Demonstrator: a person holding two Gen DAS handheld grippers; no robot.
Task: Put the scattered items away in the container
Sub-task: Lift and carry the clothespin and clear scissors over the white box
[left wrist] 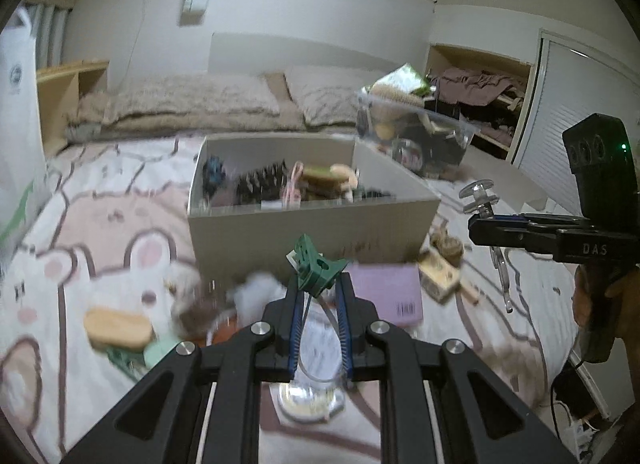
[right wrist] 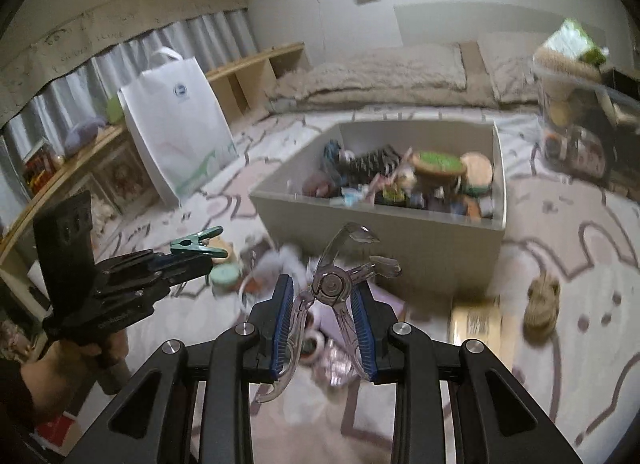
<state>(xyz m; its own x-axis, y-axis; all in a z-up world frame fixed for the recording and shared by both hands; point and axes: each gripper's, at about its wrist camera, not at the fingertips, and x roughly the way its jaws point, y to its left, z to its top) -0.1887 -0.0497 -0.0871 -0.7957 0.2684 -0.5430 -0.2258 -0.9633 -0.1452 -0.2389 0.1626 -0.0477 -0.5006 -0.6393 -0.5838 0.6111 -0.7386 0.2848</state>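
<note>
The left gripper [left wrist: 318, 284] is clamped on a green clothes peg [left wrist: 314, 270], and the right gripper [right wrist: 324, 304] is clamped on a clear plastic clip [right wrist: 340, 276]. Both are held in the air just short of the near wall of the white box [left wrist: 312, 224], which sits on the patterned bedspread [left wrist: 100, 224] and already holds a heap of small things.

The step in hand looks like carrying both pieces over the rim. To do it well, each hand should clear the near wall before the jaws part, so nothing catches the edge and drops outside. The clear clip hangs long below the right jaws, so it probably needs extra height. More items, such as a purple card [left wrist: 390, 292] and a tan oval [left wrist: 118, 328], lie on the bed in front of the box.
</note>
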